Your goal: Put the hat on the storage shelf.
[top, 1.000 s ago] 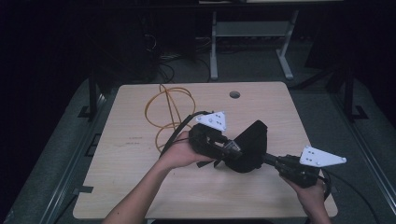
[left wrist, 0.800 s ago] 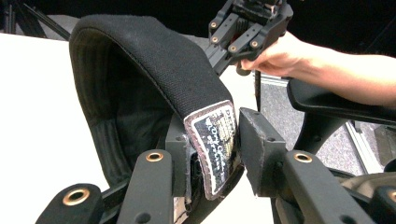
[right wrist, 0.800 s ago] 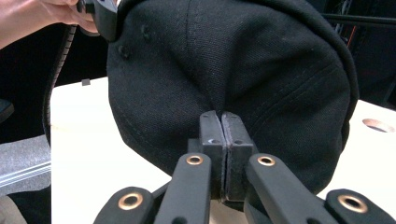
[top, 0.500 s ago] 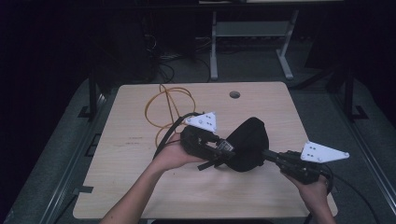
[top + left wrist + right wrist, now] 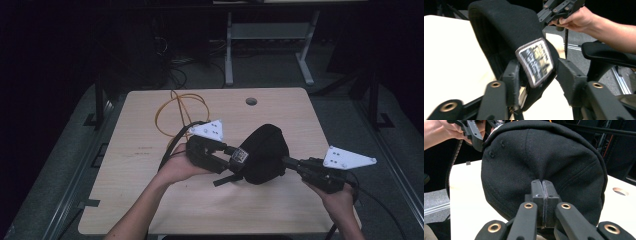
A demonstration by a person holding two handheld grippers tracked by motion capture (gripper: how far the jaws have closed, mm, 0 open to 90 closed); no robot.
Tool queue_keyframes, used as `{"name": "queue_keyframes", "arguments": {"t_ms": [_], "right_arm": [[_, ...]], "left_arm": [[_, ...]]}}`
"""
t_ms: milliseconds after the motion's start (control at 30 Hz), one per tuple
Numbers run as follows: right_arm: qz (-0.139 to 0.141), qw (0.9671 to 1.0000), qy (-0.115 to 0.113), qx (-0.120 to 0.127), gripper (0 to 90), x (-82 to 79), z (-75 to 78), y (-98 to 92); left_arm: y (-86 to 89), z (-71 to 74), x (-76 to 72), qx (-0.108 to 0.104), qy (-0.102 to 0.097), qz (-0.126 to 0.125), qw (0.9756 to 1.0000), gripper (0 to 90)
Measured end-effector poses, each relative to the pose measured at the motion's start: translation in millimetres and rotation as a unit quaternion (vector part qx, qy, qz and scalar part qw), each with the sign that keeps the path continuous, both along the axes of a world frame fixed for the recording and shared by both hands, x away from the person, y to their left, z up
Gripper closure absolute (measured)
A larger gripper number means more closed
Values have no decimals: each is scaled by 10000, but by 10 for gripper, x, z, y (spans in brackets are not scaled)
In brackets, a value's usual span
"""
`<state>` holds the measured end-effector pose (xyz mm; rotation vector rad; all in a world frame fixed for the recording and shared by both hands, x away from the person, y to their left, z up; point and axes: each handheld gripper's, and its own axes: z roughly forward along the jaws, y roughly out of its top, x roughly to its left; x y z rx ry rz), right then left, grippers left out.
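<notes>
Dim surroundings, lit tabletop, blurred label

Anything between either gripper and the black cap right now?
Nothing visible. The right gripper is shut on the black fabric cap, pinching its cloth. The left gripper has the cap's patch-bearing edge between its jaws. The cap hangs above the light wooden table.

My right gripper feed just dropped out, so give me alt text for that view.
The right gripper is pinched shut on the fabric of a black cap, held up over the wooden table. Behind the cap, the left gripper grips its far side.
</notes>
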<state>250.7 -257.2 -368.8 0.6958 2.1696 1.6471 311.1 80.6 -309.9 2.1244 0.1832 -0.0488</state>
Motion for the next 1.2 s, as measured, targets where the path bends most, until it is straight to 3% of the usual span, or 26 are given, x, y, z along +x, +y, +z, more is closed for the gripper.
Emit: {"name": "queue_keyframes", "arguments": {"t_ms": [333, 600, 933, 1200], "right_arm": [[-96, 9999, -31, -111, 897, 34, 123, -95], [-72, 9996, -63, -248, 899, 71, 230, -95], [-61, 9998, -21, -166, 900, 185, 374, -58], [6, 9997, -105, -212, 900, 362, 698, 47]], "left_arm": [[224, -90, -97, 104, -95, 233, 9996, 453], [389, -270, -153, 79, 16, 379, 9992, 453], [535, -402, -235, 80, 48, 473, 9988, 450], [678, -615, -355, 238, 24, 623, 9978, 449]]}}
